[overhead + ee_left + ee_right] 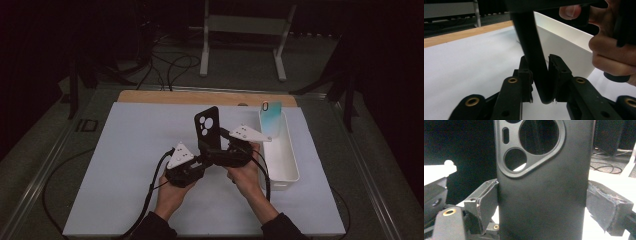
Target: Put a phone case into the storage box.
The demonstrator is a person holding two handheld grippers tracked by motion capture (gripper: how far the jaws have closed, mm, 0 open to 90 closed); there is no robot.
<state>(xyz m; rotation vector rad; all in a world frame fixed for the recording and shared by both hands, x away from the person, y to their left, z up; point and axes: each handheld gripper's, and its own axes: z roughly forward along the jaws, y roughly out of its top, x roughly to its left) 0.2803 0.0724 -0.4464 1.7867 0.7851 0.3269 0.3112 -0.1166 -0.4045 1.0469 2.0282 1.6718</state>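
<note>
A black phone case (208,129) stands upright above the middle of the white desk (125,165), held between the two claws. The right claw (220,150) grips it by its two long edges: in the right gripper view both pads press against the sides of the case (541,195), one at the left edge and one at the right, so the jaws stand wide apart yet are clamped on it. The camera cut-outs sit at the upper end of the case, facing this claw's camera. The left claw (202,161) comes in from the left, low at the bottom end of the case. In the left gripper view the thin curved bottom edge of the case (534,57) runs down between the jaws; the left pad lies against it and the right pad is at or just beside its other face, the jaws being nearly together around it. Just to the right of the hands lies a long white tray (285,165), with a pale teal phone case (271,117) leaning at its far end.
</note>
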